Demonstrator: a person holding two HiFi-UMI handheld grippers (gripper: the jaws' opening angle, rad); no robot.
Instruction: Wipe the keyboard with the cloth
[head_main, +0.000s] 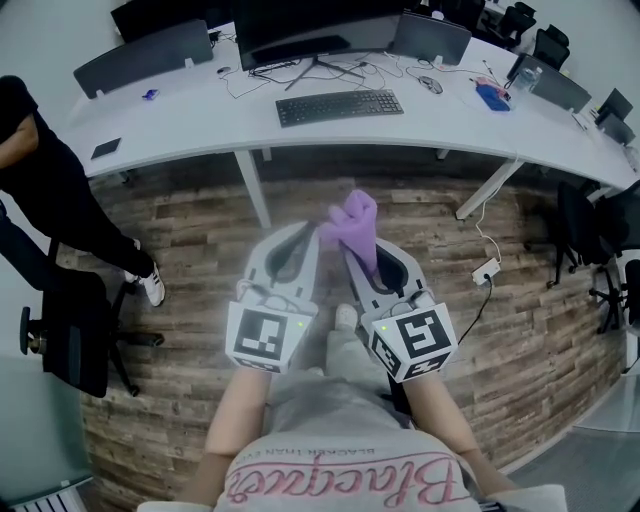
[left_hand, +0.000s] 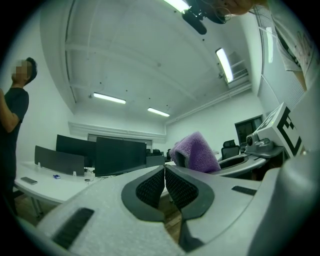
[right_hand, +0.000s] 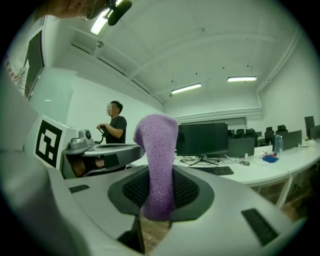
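One cloth (right_hand: 156, 137), pinched in R hand-held gripper (right_hand: 159, 192)

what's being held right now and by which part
The right claw is shut on the purple cloth, pinching its lower part. The left claw is shut and empty.

Two hand-held grippers held out side by side in front of the body, one empty and one clamped.

The left grey two-jaw gripper (head_main: 311, 234) has its black ribbed pads (left_hand: 151, 185) pressed together with nothing between them. The right grey two-jaw gripper (head_main: 354, 252) is clamped on a purple fuzzy cloth (right_hand: 158, 150), which stands up out of its jaws. Both point forward, and their tips angle in towards each other, close together. The bare left forearm (head_main: 236, 415) and bare right forearm (head_main: 441, 420) run back to the torso. Each gripper's black-and-white marker cube (head_main: 265, 338) faces up at the rear.
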